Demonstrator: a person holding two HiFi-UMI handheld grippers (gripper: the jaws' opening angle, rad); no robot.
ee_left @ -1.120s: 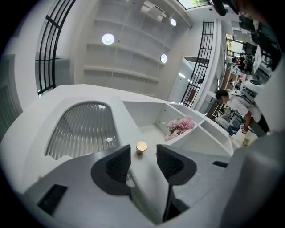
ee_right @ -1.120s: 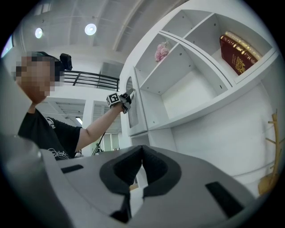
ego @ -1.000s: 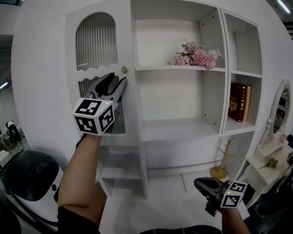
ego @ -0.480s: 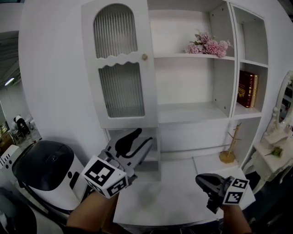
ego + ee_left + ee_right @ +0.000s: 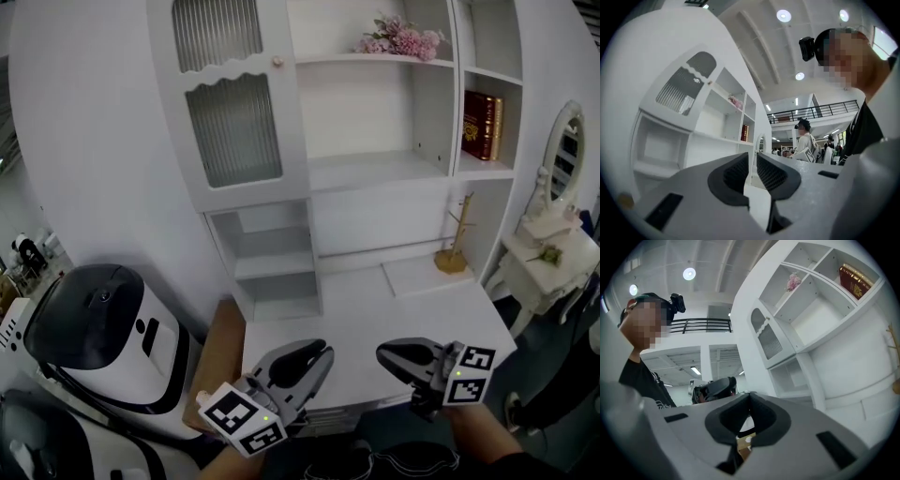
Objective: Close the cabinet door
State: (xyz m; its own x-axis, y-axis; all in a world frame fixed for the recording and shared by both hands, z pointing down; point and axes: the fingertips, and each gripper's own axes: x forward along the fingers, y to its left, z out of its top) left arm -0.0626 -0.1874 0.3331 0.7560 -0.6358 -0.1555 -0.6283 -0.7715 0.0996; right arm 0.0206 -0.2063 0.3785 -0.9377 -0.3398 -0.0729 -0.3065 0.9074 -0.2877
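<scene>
- Down from the small round knob (image 5: 277,62) has come the left gripper (image 5: 315,355). It is now well below the white cabinet door with ribbed glass panels (image 5: 234,103), over the near edge of the white desk top (image 5: 394,300).
- Its jaws have just been closing; a narrow gap remains between the pads, with nothing in it.
- The right gripper (image 5: 384,353) hangs below and to the right of the door, level with the left one, its jaw tips together on nothing.
- The door sits flush in the white shelf unit, its right edge meeting the upright beside the open shelves.
- Just below the door are two open white cubbies (image 5: 272,267); below them the desk top is bare between the door and both grippers.
- Below and left of the door stands a rounded white and black appliance (image 5: 103,328), well apart from the left gripper.
</scene>
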